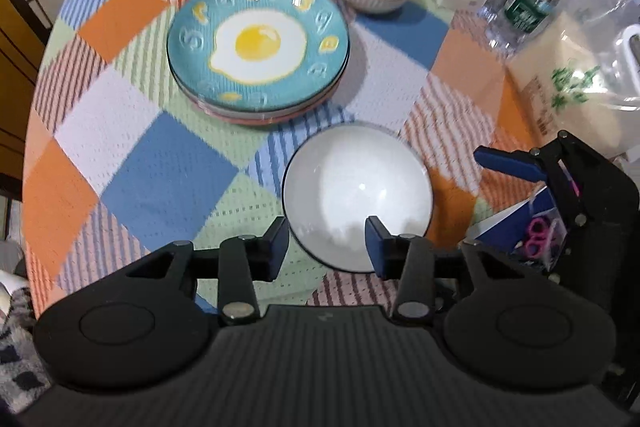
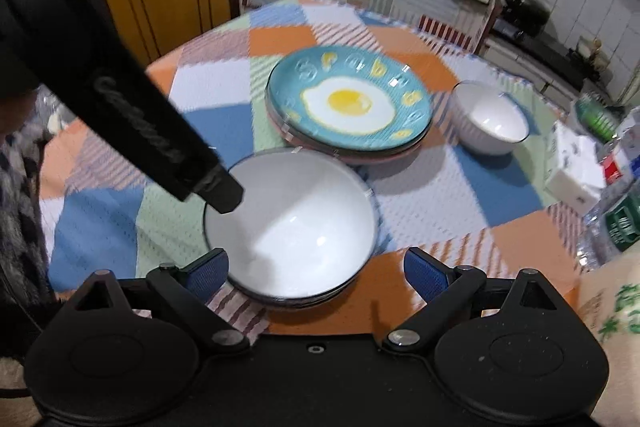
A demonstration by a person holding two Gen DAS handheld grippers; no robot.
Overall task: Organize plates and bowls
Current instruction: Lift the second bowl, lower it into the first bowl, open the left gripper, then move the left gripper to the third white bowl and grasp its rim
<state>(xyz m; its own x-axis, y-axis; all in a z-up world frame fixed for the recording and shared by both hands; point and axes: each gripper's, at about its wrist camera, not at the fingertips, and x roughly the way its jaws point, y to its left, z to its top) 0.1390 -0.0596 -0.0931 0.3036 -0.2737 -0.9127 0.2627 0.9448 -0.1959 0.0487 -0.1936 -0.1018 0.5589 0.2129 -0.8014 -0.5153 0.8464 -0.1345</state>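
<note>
Just ahead of both tongs: white bowl (image 1: 357,197) | left tongs (image 1: 328,247) released | right tongs (image 2: 316,273) released

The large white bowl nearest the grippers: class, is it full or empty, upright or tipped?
Empty and upright. The large white bowl shows a bare glossy white inside, and its rim faces up on the checked tablecloth.

no legible txt, bag (image 1: 560,99) print & bottle labels (image 1: 524,13) blurred

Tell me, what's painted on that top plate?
A fried egg on teal, on the top plate; clearest in the right wrist view.
</note>
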